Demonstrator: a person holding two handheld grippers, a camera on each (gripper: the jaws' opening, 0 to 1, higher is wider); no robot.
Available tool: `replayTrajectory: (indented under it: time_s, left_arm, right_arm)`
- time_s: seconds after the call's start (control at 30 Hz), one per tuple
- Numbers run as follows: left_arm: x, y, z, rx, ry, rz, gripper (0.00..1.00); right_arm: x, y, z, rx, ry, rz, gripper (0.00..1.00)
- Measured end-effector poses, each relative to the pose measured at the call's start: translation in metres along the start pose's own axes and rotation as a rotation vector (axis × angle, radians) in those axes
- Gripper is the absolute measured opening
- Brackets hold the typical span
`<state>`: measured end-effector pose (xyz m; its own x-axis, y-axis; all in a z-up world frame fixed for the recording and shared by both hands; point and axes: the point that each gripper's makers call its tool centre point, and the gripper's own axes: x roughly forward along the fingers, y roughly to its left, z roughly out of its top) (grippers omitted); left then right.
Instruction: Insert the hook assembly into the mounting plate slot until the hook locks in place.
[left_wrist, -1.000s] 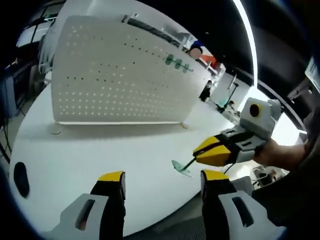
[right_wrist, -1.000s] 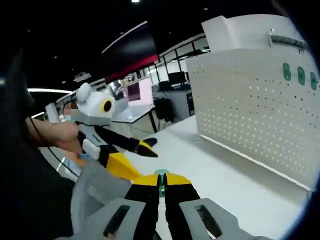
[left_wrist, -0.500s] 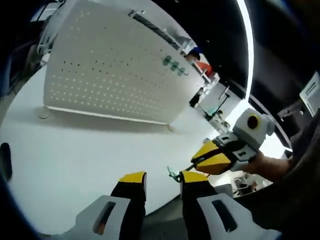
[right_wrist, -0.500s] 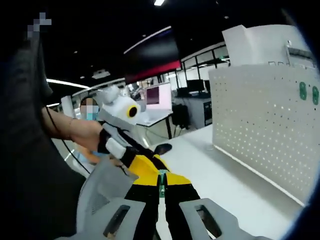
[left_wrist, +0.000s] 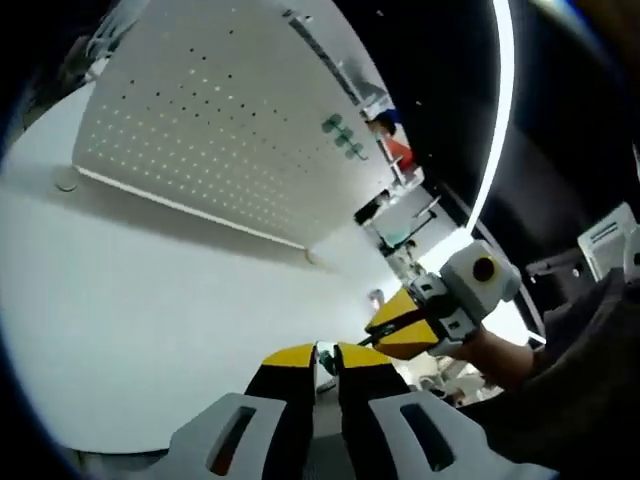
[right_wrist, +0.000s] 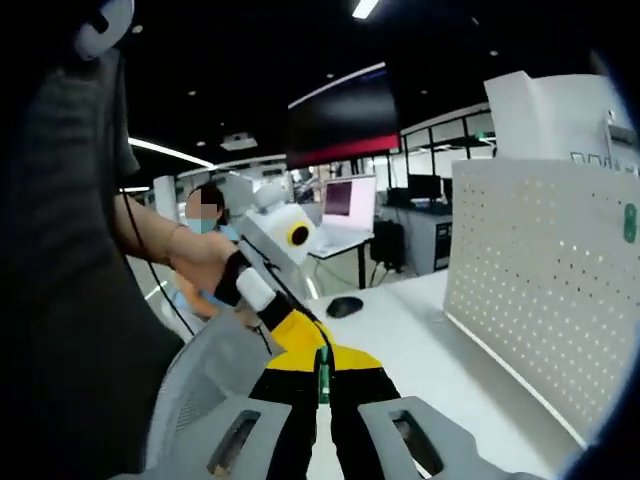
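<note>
Over the near edge of the white table, well short of the board: both grippers together, one small green hook between them.

Item, right gripper: jaws almost shut, yellow tips pinching the hook, which stood upright in the narrow gap as a thin green sliver. Firm hold, by the look of it.

Item, left gripper: jaws drawn nearly together, a slim gap left, a small green-and-pale piece at the tips. I could not tell whether it gripped that piece or merely touched it. In the right gripper view it crossed in from the left, a person's hand behind it, its yellow tip lying just beside the right gripper's own.

Item, white pegboard: upright on the table, well apart from both grippers; three green hooks already seated near its upper edge.

Item, black mouse: on the table, off to the side.

Handling note, as judgement: the hook was being steadied or passed between grippers. Best done with one gripper keeping its pinch until the other had a square hold on the shank, leaving the locking end bare and pointing towards the board, with the board kept in sight.
</note>
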<state>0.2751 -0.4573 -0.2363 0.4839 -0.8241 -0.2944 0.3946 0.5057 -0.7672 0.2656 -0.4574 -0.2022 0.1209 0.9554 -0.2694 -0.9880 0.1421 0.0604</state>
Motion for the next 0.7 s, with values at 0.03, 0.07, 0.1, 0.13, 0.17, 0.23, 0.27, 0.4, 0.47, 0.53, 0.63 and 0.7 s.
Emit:
replayTrajectory:
  time_s: [0.03, 0.07, 0.1, 0.13, 0.17, 0.23, 0.27, 0.4, 0.47, 0.53, 0.63, 0.7]
  left_arm:
    - [0.0, -0.001, 0.0, -0.015, -0.005, -0.008, 0.08]
    - [0.0, -0.002, 0.0, -0.026, -0.006, -0.013, 0.08]
    - [0.0, -0.002, 0.0, -0.032, -0.006, -0.016, 0.08]
    - [0.0, -0.003, 0.0, -0.034, -0.007, -0.018, 0.07]
    - [0.0, -0.003, 0.0, -0.03, -0.006, -0.016, 0.07]
    - [0.0, -0.003, 0.0, -0.021, -0.002, -0.011, 0.06]
    - [0.0, -0.002, 0.0, -0.008, 0.001, -0.001, 0.06]
    - [0.0, 0.001, 0.003, -0.014, -0.008, 0.019, 0.04]
    - [0.0, 0.003, 0.003, -0.018, -0.008, 0.031, 0.03]
    - [0.001, 0.005, 0.004, -0.023, -0.011, 0.046, 0.03]
    - [0.001, 0.008, 0.005, -0.032, -0.022, 0.065, 0.02]
    - [0.0, 0.009, 0.007, -0.043, -0.028, 0.076, 0.01]
  right_arm:
    - [0.0, 0.0, 0.001, -0.007, -0.002, 0.003, 0.0]
    - [0.0, 0.0, 0.001, -0.016, -0.003, 0.008, 0.0]
    - [0.0, 0.0, 0.001, -0.021, -0.003, 0.011, 0.0]
    - [0.0, 0.0, 0.001, -0.024, -0.004, 0.016, 0.0]
    - [0.0, 0.001, 0.001, -0.026, -0.004, 0.02, 0.0]
    - [0.001, 0.001, 0.0, -0.053, 0.009, 0.025, 0.01]
    - [0.001, 0.001, -0.001, -0.065, 0.014, 0.026, 0.01]
    - [0.002, 0.0, -0.004, -0.082, 0.027, 0.022, 0.01]
    - [0.004, -0.001, -0.007, -0.085, 0.042, 0.016, 0.01]
    - [0.005, -0.002, -0.008, -0.085, 0.051, 0.012, 0.01]
    - [0.005, -0.005, -0.011, -0.077, 0.065, 0.003, 0.01]
    - [0.006, -0.005, -0.014, -0.072, 0.079, 0.003, 0.01]
